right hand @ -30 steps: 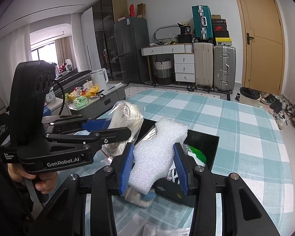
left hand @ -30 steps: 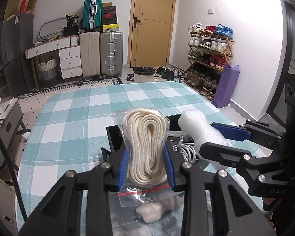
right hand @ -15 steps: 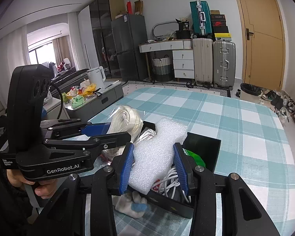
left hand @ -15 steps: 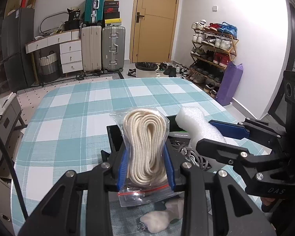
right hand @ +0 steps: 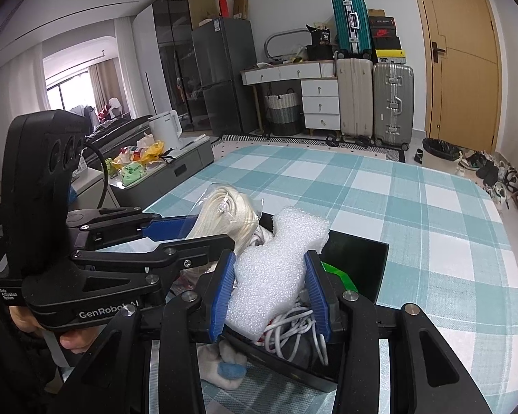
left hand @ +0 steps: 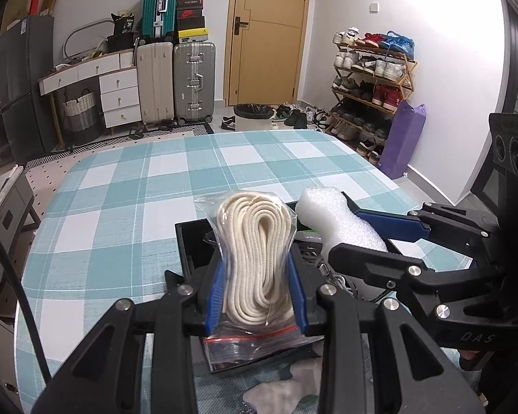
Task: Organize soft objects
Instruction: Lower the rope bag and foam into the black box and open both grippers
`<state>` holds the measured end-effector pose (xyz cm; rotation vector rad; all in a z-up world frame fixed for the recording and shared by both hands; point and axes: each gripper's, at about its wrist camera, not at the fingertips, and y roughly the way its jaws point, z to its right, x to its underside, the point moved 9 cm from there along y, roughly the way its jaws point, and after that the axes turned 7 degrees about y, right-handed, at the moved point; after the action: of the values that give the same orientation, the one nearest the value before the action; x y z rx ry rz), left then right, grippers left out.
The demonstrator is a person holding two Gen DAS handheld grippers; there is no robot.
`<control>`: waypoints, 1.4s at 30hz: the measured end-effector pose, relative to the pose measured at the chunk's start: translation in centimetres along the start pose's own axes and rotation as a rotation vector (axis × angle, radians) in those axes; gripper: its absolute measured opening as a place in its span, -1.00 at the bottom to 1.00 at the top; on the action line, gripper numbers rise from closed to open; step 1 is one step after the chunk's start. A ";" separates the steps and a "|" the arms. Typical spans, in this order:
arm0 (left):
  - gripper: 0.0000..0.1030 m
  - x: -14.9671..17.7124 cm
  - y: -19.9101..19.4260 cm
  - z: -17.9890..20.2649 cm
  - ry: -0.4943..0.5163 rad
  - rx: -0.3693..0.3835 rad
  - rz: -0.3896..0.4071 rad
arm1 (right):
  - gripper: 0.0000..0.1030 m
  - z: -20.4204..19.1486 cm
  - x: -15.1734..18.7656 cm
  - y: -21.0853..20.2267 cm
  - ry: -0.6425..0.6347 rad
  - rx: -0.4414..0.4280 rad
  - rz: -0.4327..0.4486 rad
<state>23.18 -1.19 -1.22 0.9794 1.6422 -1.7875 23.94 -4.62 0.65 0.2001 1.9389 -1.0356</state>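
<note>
My left gripper (left hand: pixel 255 293) is shut on a clear zip bag of coiled cream rope (left hand: pixel 255 252) and holds it upright over the near left part of a black box (left hand: pixel 190 241). My right gripper (right hand: pixel 269 293) is shut on a white foam piece (right hand: pixel 276 265) and holds it over the same black box (right hand: pixel 362 262). The box holds white cables (right hand: pixel 293 324) and something green (right hand: pixel 335 272). The two grippers are side by side; the right one shows in the left wrist view (left hand: pixel 373 238), the left one in the right wrist view (right hand: pixel 190 234).
The box stands on a teal and white checked tablecloth (left hand: pixel 121 207). A white soft item with a blue patch (right hand: pixel 224 369) lies on the cloth just in front of the box. Suitcases, drawers, a door and a shoe rack stand beyond the table.
Both grippers have moved forward and lower over the box with their loads still held. The foam now hangs above the cables.
</note>
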 end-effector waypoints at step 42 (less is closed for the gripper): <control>1.00 1.9 -3.6 0.1 -0.010 -0.049 0.021 | 0.99 2.6 3.4 -4.8 -0.023 0.141 -0.006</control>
<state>19.21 -0.66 -0.53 0.9616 1.6558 -1.7279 21.21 -10.44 0.24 0.2604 1.8478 -1.1747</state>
